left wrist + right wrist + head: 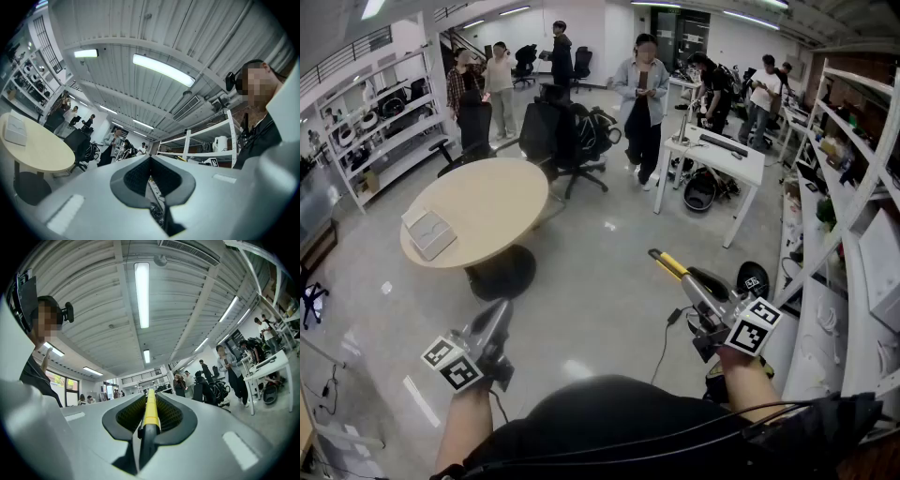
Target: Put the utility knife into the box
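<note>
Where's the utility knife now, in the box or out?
Out: the right tongs clamp the utility knife in midair; the box sits far off on the round table.

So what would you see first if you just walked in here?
Probably the yellow knife, sticking out of the right gripper that is shut on it, low on the right. Then the round table at the left with a box on it, and people standing at the back.

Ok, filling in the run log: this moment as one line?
left gripper: shut, empty | right gripper: shut on knife | box: on table, away from both | knife: not yet in box
</note>
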{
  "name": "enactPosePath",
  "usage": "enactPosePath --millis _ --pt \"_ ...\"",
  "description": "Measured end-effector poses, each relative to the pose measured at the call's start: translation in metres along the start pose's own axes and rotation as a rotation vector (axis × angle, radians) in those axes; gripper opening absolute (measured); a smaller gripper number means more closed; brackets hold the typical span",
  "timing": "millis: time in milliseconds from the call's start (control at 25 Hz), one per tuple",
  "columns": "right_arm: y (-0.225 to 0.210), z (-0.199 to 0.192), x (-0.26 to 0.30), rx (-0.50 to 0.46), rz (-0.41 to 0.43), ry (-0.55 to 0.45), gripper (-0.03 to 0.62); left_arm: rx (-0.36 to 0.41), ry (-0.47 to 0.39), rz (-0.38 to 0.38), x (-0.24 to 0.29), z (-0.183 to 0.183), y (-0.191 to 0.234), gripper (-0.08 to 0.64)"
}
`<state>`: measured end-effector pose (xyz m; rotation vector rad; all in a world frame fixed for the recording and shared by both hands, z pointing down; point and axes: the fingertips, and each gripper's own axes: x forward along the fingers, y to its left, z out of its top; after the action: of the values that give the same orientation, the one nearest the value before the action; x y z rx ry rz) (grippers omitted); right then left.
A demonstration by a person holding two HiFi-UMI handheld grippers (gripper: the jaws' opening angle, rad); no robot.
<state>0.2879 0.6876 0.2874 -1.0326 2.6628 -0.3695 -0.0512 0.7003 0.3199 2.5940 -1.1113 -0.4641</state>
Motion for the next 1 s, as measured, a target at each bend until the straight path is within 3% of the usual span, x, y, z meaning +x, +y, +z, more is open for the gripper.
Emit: enactPosePath --millis 400,680,1000 --pt "-0.004 0.004 0.002 -0.004 0.017 -0.005 0.087 0.003 0.007 -0.015 0.012 -0.002 -0.003 -0.002" --pt "-0.007 0.0 0.003 0.062 0.034 -0.02 0.091 -0.002 0.016 -0.022 0.012 -0.006 -0.001 -0.002" --pt "-0.016 0.004 -0.007 0.068 0.031 -0.035 0.091 0.006 0.037 -0.031 0.025 -0.008 -0.009 -0.002"
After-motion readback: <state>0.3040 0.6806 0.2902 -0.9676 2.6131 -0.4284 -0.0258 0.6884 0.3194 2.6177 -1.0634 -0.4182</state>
